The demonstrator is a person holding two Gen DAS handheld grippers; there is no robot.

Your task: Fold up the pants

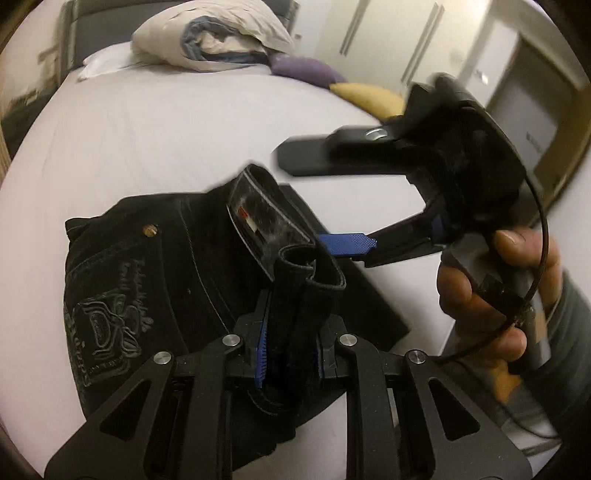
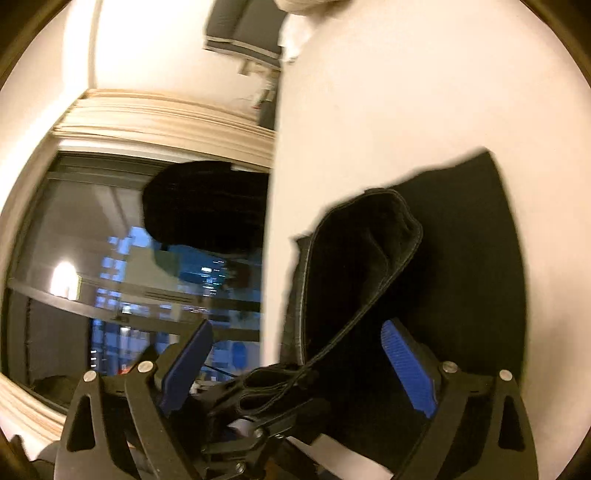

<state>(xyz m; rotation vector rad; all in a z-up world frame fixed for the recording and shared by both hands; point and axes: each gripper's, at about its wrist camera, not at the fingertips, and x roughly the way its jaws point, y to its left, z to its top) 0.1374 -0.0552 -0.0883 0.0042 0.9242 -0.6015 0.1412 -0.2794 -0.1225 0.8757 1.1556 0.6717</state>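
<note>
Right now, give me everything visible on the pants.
The pants are black, denim-looking, already folded into a compact stack on the white bed sheet. Pale stitching, an embroidered back-pocket design and a brass rivet show on the upper face. The waistband end with its inner label is lifted and bunched, pinched in the left gripper, its blue-padded fingers shut on the cloth. The right gripper is open, with one finger close beside the raised fold; contact is unclear.

The pants point(image 1: 155, 280) lie on the bed point(image 1: 147, 140), near its front edge. Behind them, at the head, a pillow point(image 1: 210, 33) rests, probably on a folded blanket point(image 1: 218, 50).
</note>
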